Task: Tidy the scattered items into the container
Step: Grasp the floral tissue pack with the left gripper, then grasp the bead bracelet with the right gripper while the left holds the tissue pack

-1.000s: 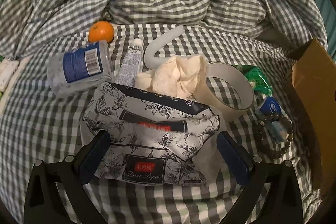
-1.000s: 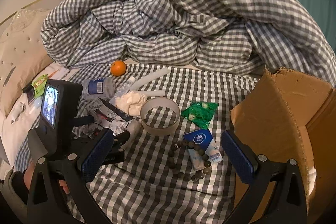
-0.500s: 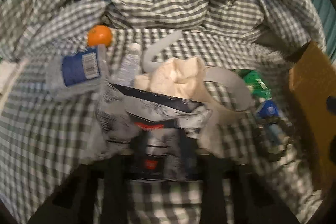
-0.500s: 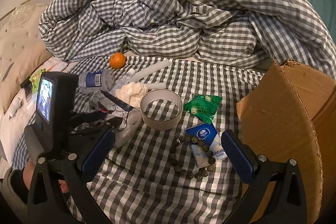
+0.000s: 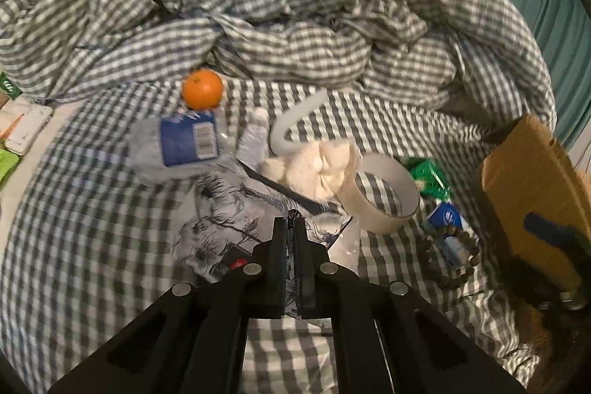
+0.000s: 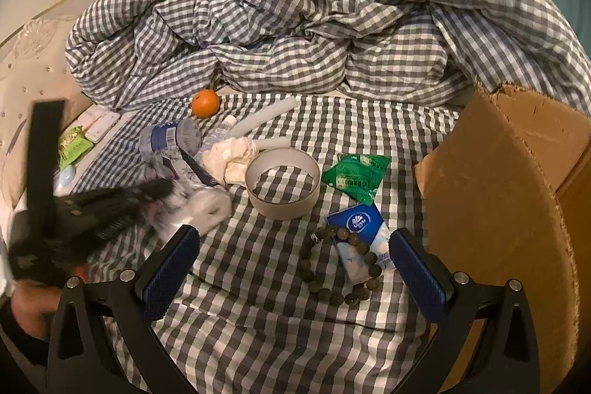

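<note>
My left gripper point(image 5: 294, 228) has its jaws closing tight on the black-and-white flowered tissue pack point(image 5: 221, 220), pinching the wrapper and lifting it off the checked bed sheet. In the right wrist view the left gripper point(image 6: 162, 189) is a blur at the left, with the tissue pack point(image 6: 199, 205) hanging from it. My right gripper point(image 6: 293, 240) hovers open over the sheet, nothing between its fingers. Just beyond it lie a bead bracelet point(image 6: 332, 294) and a blue tissue packet point(image 6: 360, 242). The cardboard box point(image 6: 498, 209) stands at the right.
Around the pack lie an orange point(image 5: 202, 93), a crushed plastic bottle point(image 5: 177, 144), a small tube point(image 5: 255, 139), crumpled tissue point(image 5: 317, 168), a tape ring point(image 5: 380, 198) and a green packet point(image 6: 354, 174). A bunched checked duvet point(image 6: 314, 24) fills the back. Small items lie by the pillow point(image 6: 22, 91).
My left gripper went from wide open around the tissue pack to shut on it and has risen, pulling the pack up. The right gripper has barely moved.
</note>
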Motion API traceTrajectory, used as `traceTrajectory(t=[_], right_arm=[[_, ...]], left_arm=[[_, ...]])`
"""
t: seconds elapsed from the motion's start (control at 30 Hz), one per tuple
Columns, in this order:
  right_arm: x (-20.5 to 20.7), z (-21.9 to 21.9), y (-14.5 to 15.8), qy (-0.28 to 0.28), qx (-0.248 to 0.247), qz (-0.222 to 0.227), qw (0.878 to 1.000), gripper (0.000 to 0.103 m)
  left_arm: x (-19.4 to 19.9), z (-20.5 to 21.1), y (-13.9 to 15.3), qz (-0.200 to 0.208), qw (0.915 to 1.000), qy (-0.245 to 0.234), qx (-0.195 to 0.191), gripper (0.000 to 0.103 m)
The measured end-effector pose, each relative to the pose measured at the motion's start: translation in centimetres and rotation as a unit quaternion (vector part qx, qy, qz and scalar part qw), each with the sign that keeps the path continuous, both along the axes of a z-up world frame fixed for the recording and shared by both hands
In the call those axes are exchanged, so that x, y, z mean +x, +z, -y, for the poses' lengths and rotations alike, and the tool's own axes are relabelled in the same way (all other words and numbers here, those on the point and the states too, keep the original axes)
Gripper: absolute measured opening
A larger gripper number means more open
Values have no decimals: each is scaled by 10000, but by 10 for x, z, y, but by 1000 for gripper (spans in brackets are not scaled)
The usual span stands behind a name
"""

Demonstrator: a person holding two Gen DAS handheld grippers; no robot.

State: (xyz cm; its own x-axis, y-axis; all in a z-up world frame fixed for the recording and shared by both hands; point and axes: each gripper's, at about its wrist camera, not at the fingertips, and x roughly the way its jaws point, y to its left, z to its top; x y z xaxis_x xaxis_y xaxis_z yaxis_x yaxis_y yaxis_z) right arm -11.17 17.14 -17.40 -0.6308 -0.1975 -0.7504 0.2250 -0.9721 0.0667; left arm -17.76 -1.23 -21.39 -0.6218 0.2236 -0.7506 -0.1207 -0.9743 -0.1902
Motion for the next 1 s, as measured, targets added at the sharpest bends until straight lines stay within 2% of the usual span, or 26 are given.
traceTrajectory(t=[0.23, 0.4, 0.53, 0.73, 0.93, 1.0], right_arm=[[-10, -4, -28, -49, -39, 408, 9991, 103], [-19, -1, -45, 189, -326, 618, 9974, 100], [-30, 3, -59, 206, -332, 812, 9959, 75], [-42, 5, -80, 129, -111, 1053, 9943, 59], [-49, 9, -89, 114, 193, 1097, 9937, 25], [-49, 10, -89, 156, 245, 1097, 9935, 18]], left_arm=[[11, 26, 22, -188, 9996, 189, 130, 2], [16, 40, 34, -287, 9990, 311, 162, 2], [18, 46, 37, -329, 9986, 383, 132, 2], [18, 50, 37, -350, 9985, 395, 126, 2], [17, 51, 37, -312, 9985, 407, 200, 2], [17, 51, 37, -305, 9984, 425, 209, 2]])
